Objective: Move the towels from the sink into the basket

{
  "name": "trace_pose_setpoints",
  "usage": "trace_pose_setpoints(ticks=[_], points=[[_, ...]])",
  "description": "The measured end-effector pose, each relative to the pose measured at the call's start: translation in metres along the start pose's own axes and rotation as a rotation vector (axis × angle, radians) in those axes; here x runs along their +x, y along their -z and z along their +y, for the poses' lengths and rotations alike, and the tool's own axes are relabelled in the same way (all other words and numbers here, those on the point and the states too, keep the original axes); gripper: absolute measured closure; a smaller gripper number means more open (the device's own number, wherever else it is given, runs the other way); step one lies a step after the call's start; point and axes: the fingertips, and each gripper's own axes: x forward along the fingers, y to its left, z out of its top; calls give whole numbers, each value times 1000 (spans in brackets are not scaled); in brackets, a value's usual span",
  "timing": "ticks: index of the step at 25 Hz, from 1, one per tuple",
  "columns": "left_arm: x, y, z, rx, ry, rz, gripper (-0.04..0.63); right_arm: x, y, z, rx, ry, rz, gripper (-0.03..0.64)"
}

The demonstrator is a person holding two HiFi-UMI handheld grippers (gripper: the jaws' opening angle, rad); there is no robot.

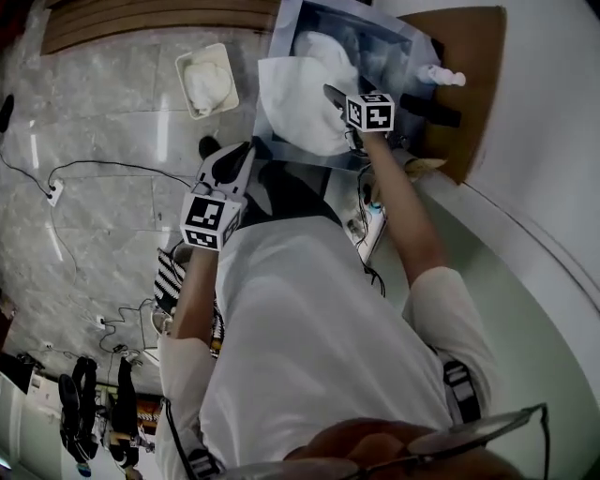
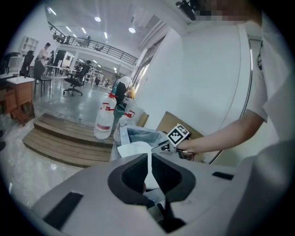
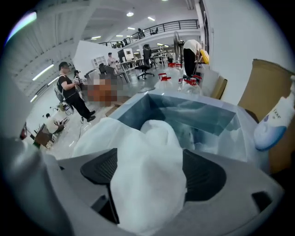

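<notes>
A white towel hangs over the front rim of the steel sink, and more white cloth lies in the basin. My right gripper is down on this towel. In the right gripper view its jaws stand wide, and the towel bulges up between the pads, hiding their inner edges. My left gripper hovers lower left of the sink, away from the towel, with its jaws together and nothing between them. The pale basket stands on the floor left of the sink with a white towel inside.
A white squeeze bottle lies on the brown board right of the sink. Cables run across the marble floor. Wooden steps lie beyond the basket. Large water jugs stand behind the sink. People stand far off.
</notes>
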Motion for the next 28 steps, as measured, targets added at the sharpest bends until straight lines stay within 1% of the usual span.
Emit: trace_pose_setpoints(ticks=[3, 5, 7, 8, 10, 11, 14, 15, 16, 17, 19, 24, 28], points=[[5, 15, 12, -32, -20, 11, 568, 40, 13, -20, 7, 20, 90, 112], [4, 24, 19, -52, -35, 17, 568, 61, 22, -30, 19, 15, 144, 80], [2, 34, 28, -74, -51, 28, 568, 78, 31, -33, 42, -21, 193, 78], [0, 39, 32, -84, -58, 34, 568, 84, 34, -30, 50, -49, 215, 89], [-3, 49, 39, -97, -70, 45, 568, 91, 36, -21, 41, -93, 238, 191], [-4, 52, 42, -100, -73, 50, 568, 91, 36, -17, 20, -99, 238, 243], [-9, 56, 45, -100, -71, 60, 568, 81, 31, -5, -69, -74, 222, 384], [-10, 54, 45, -95, -67, 60, 568, 74, 28, -2, -90, -64, 210, 425], [-12, 51, 45, -87, -62, 59, 568, 67, 23, 2, -102, -55, 192, 449], [-13, 47, 44, -78, -57, 56, 568, 58, 17, 6, -108, -48, 168, 469], [-18, 38, 42, -61, -47, 45, 568, 36, 4, 13, -105, -36, 115, 488], [-39, 18, 35, -23, -18, 30, 568, -38, -31, 29, -93, -8, -16, 494], [-55, -1, 37, 43, 7, 16, 568, -98, -62, 38, -80, 23, -121, 494]])
